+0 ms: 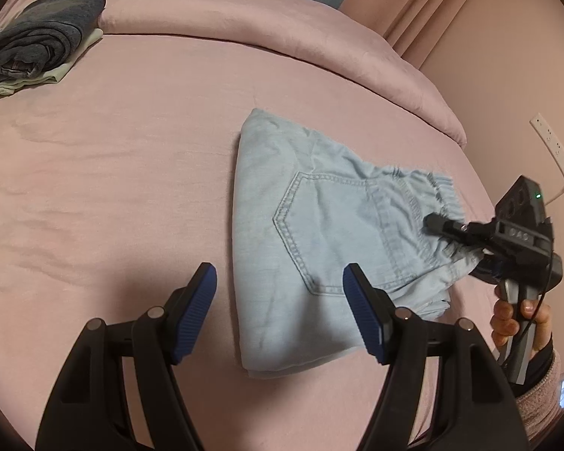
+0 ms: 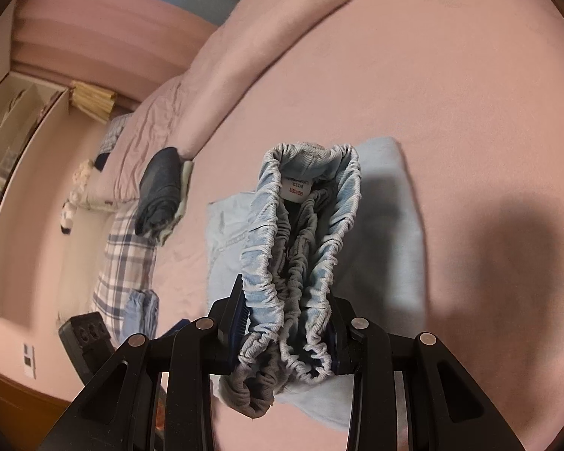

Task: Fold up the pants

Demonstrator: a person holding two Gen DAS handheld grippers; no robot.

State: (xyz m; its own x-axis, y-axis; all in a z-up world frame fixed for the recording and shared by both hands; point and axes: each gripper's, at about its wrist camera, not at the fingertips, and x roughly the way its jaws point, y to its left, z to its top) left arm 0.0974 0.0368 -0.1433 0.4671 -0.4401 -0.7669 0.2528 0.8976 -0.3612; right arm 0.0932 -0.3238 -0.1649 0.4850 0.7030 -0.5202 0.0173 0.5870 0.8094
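Observation:
Light blue kids' pants (image 1: 312, 233) lie folded on the pink bed, back pocket up. My left gripper (image 1: 280, 308) is open and empty, hovering just above the near part of the pants. My right gripper (image 2: 287, 332) is shut on the pants' elastic waistband (image 2: 300, 248), which bunches up between the pads; the rest of the pants (image 2: 387, 233) lies flat behind it. In the left wrist view the right gripper (image 1: 443, 229) sits at the pants' right end, holding the gathered waistband slightly lifted.
A stack of folded dark and pale clothes (image 1: 37, 41) lies at the bed's far left, also in the right wrist view (image 2: 161, 191). A rolled pink duvet (image 1: 282, 26) runs along the back. A plaid pillow (image 2: 124, 263) lies beyond.

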